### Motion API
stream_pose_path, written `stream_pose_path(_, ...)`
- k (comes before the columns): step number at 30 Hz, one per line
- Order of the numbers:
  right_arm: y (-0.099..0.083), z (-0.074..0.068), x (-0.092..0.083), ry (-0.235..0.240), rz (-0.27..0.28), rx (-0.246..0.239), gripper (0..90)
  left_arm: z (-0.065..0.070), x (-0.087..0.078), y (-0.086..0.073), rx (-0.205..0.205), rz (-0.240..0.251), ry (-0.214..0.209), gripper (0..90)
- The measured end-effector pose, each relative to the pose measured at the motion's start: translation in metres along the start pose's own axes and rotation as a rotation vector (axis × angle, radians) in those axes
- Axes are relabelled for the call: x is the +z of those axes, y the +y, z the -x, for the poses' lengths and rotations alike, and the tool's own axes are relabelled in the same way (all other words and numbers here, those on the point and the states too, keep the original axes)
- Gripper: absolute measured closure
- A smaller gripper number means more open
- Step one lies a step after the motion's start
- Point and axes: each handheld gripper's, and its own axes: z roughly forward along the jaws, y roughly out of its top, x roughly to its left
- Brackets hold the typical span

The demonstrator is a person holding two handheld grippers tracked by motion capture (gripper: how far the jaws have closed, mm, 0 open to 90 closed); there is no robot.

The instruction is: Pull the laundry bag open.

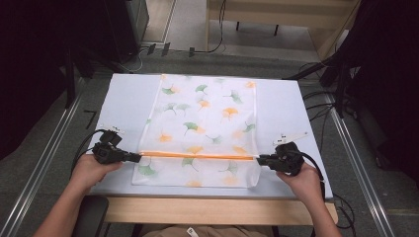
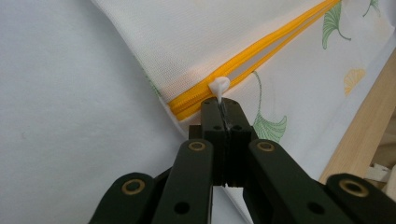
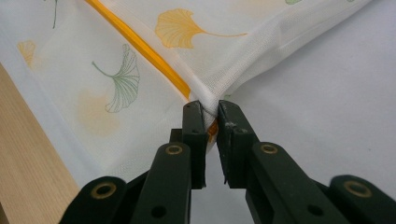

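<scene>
White zipper pull (image 2: 218, 87) half hidden in left tool (image 2: 223, 108).

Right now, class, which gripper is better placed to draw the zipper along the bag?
Left: the left gripper is shut on the white zipper pull. The right gripper only pinches the mesh bag at its far edge.
</scene>
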Motion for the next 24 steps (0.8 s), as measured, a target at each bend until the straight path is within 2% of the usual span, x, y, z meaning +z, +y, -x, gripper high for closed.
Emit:
stream_pose_path(19, -0.0001, -0.0001, -0.0002, 0.001, -0.003, 0.005, 83.6, -0.0001, -0.0008, 0.0, 0.003, -0.001, -0.004, 90.0)
stream_pose_path(24, 0.0001, -0.0002, 0.0003, -0.001, 0.002, -0.005, 83.6, -0.004, -0.0016, -0.0012, -0.015, -0.003, -0.017, 90.0)
